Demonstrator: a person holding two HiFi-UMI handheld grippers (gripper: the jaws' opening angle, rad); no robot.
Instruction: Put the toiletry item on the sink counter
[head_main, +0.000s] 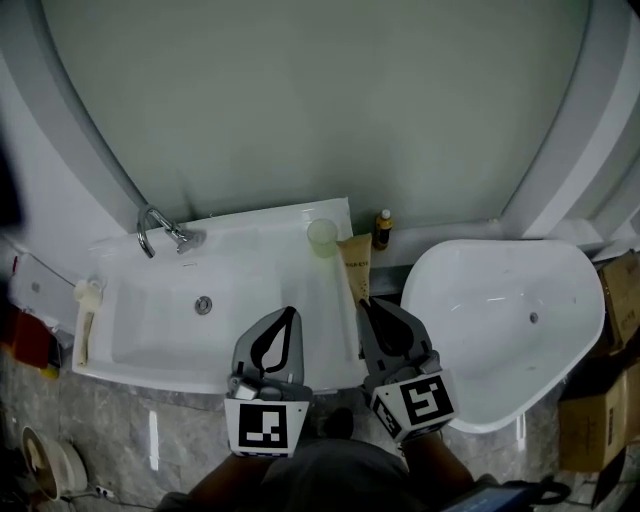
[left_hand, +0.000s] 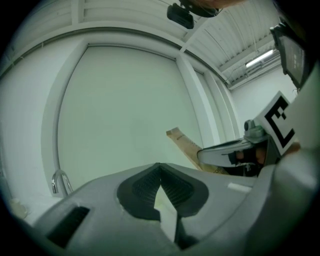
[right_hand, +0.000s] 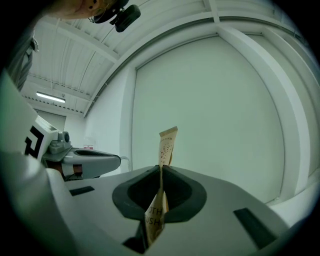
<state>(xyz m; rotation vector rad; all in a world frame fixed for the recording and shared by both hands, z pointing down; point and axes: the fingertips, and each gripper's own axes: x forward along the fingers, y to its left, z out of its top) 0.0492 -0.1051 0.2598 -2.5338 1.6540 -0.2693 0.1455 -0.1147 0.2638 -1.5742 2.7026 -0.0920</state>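
Note:
A flat tan toothbrush packet sticks out forward from my right gripper, which is shut on its near end. It hangs over the right edge of the white sink counter. In the right gripper view the packet stands up between the closed pads. My left gripper is shut with nothing in it, over the counter just right of the basin. Seen from the left gripper, the packet and the right gripper lie to the right.
A chrome faucet stands at the sink's back left. A pale cup and a small dark bottle stand at the back right. A white tub lies to the right, and cardboard boxes beyond it.

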